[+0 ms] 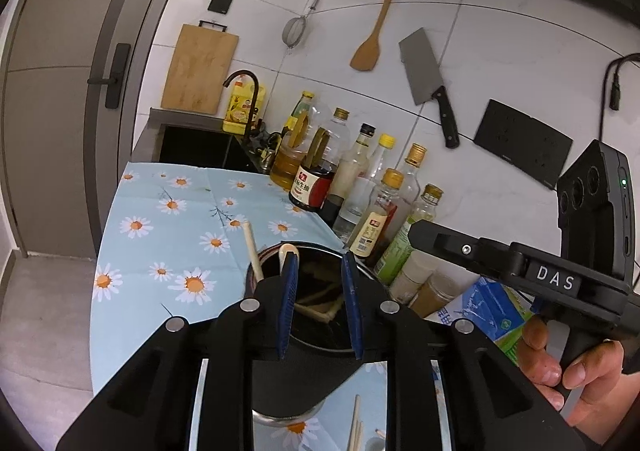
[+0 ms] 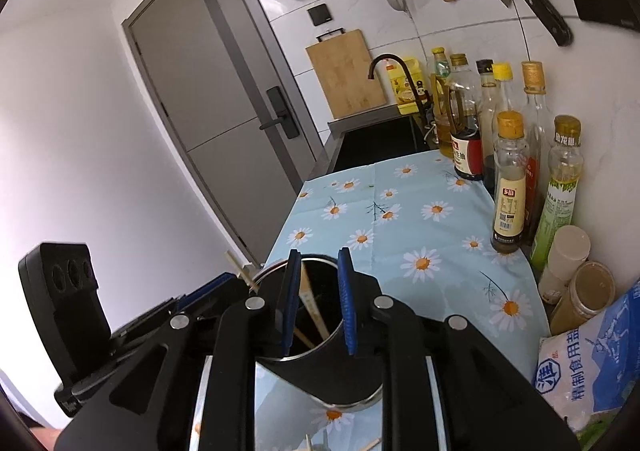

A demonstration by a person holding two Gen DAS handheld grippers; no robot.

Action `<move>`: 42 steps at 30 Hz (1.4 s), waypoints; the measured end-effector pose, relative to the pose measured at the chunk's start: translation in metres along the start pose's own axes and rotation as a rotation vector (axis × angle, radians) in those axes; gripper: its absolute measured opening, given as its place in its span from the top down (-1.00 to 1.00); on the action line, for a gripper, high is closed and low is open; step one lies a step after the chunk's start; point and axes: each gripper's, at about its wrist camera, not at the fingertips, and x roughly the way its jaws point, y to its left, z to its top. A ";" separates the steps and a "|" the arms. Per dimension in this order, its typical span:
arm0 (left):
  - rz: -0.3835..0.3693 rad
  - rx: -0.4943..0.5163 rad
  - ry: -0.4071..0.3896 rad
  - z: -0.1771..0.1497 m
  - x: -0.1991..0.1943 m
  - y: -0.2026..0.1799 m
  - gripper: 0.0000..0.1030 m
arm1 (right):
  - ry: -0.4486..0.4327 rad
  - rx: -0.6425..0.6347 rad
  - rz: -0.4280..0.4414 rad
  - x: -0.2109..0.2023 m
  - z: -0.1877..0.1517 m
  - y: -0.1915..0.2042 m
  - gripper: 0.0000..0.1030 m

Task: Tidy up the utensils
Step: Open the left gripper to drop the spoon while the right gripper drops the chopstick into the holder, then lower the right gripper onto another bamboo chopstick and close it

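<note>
1. The black utensil holder [image 1: 320, 315] is standing on the daisy-cloth tabletop [image 1: 168, 235], keeping the chopsticks [image 1: 320, 303] upright and gathered.
2. Both the left tool [image 1: 318, 307] and the right tool [image 2: 318, 301] are hovering over its mouth, blue pads apart, gripping nothing.
3. Only the left view is showing the wooden spoon [image 1: 288, 251]; only the right view is showing the salt bag [image 2: 588, 367].

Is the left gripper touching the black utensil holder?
Cannot tell. In the left wrist view the left gripper is open over the black utensil holder, but its pads overlap the rim, with no clear contact or gap.
</note>
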 end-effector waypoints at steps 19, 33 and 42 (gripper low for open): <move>-0.017 0.000 0.030 -0.030 -0.080 -0.028 0.34 | 0.162 -0.199 -0.006 -0.073 -0.043 0.021 0.22; 0.004 -0.118 0.160 -0.104 -0.112 -0.026 0.32 | 0.377 -0.310 0.008 -0.076 -0.112 0.031 0.22; 0.014 -0.197 0.223 -0.140 -0.126 -0.019 0.29 | 0.531 -0.421 0.039 -0.072 -0.145 0.043 0.22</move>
